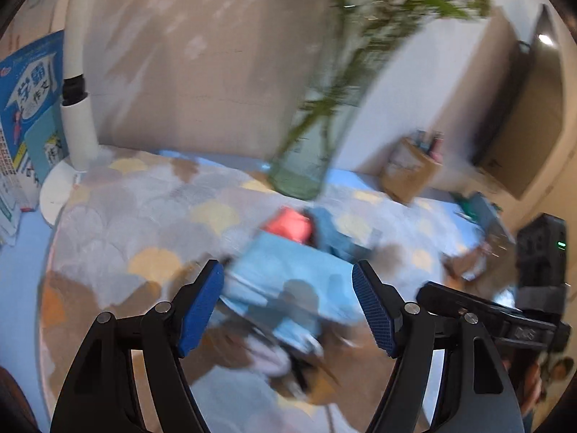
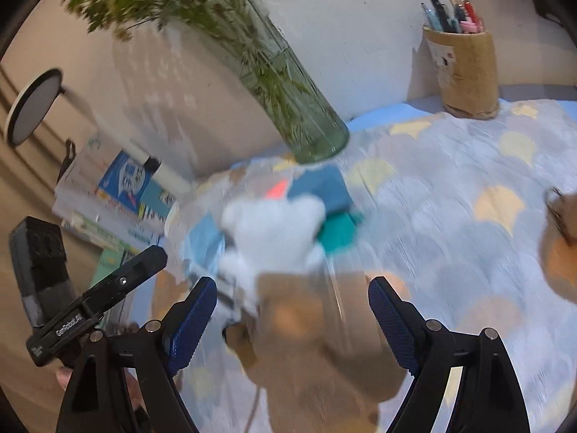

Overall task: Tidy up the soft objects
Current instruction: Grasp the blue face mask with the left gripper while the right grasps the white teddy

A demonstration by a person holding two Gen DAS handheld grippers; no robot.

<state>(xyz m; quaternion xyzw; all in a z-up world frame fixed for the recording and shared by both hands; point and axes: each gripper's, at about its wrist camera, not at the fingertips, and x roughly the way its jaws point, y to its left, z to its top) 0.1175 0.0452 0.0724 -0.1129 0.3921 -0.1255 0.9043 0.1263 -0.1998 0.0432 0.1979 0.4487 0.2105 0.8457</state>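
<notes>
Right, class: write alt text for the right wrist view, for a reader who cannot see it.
The open right tool hovers over a blurred white plush toy and a brown plush toy on a patterned cloth. Behind stand a glass vase of green stems and a pen holder.

Home study desk: pen holder [image 2: 465, 72], books [image 2: 119, 195], plant vase [image 2: 306, 119].
</notes>
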